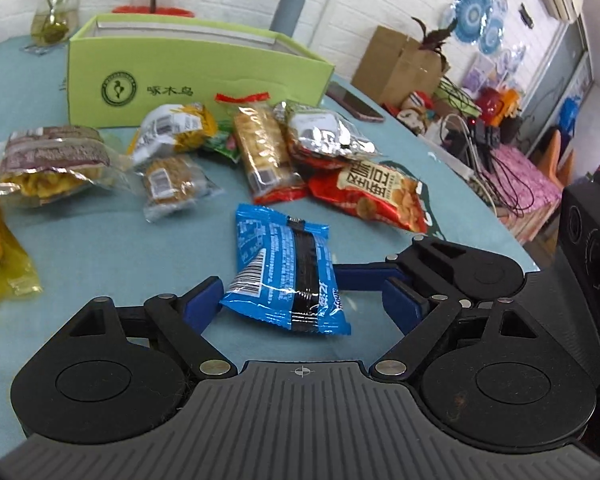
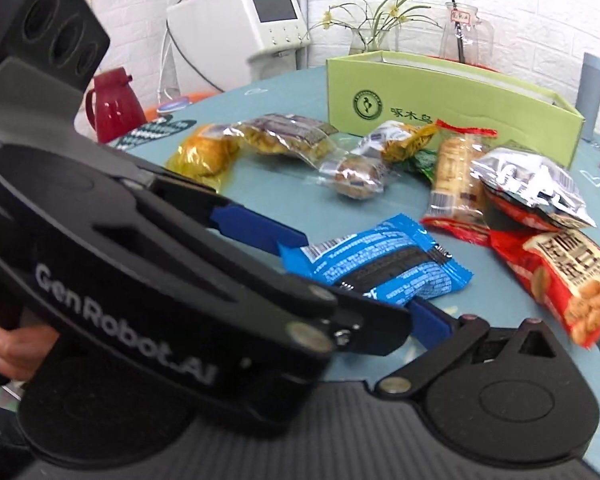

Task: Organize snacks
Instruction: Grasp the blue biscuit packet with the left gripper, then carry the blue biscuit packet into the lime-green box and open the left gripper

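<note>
A blue snack packet [image 1: 284,272] [image 2: 380,268] lies on the teal tablecloth [image 1: 100,240], barcode side up. My left gripper [image 1: 300,300] is open around it, and a gap shows at its right finger [image 1: 400,304]. In the right wrist view the left gripper's upper finger [image 2: 256,222] reaches the packet's edge. My right gripper [image 2: 300,302] comes in from the right with one blue finger [image 1: 360,276] [image 2: 432,320] against the packet. Its other finger is hidden behind the left gripper, and its linkage stands wide. Beyond the packet are several other snack packs and an open green box [image 1: 196,68] [image 2: 452,108].
A red peanut bag [image 1: 380,196], a silver pack [image 1: 324,132] and a biscuit pack [image 1: 264,152] lie just behind the blue packet. A phone [image 1: 354,102], a glass vase [image 1: 54,16] and a grey bottle [image 1: 288,8] stand near the box. A hand [image 2: 8,352] holds the left gripper.
</note>
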